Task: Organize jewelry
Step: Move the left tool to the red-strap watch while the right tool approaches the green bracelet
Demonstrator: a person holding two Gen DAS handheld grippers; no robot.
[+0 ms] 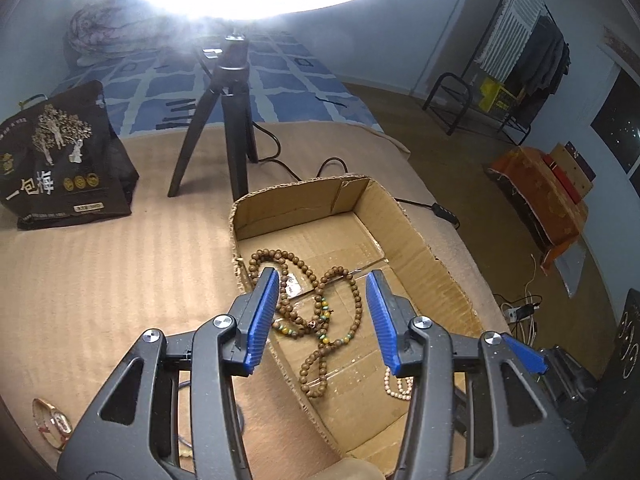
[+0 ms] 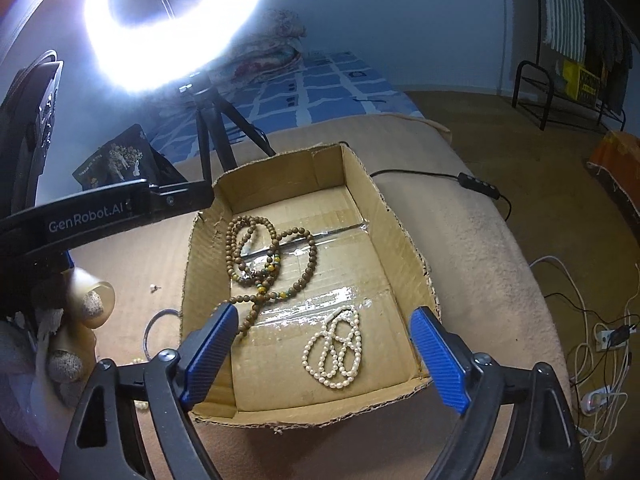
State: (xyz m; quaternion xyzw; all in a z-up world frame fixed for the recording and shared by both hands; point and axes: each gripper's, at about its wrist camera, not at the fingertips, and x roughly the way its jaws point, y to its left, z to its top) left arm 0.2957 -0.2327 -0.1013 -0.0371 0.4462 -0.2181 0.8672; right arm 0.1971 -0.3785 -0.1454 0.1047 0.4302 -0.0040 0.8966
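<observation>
An open cardboard box (image 1: 420, 248) (image 2: 404, 240) sits on a beige blanket. Inside lie a long brown wooden bead necklace (image 1: 320, 312) (image 2: 272, 260) and a coiled white pearl strand (image 2: 336, 352), partly seen in the left wrist view (image 1: 398, 386). My left gripper (image 1: 322, 280) is open and empty, hovering above the brown beads. My right gripper (image 2: 324, 320) is open and empty above the box's near end, over the pearls. The left gripper's body (image 2: 88, 216) shows at the left of the right wrist view.
A ring light on a black tripod (image 1: 228, 120) (image 2: 216, 136) stands behind the box, beside a black printed bag (image 1: 60, 160). A thin ring (image 2: 158, 330), a small stud (image 2: 154, 287) and a bangle (image 1: 52, 424) lie on the blanket left of the box. A cable with a switch (image 2: 478, 186) runs right.
</observation>
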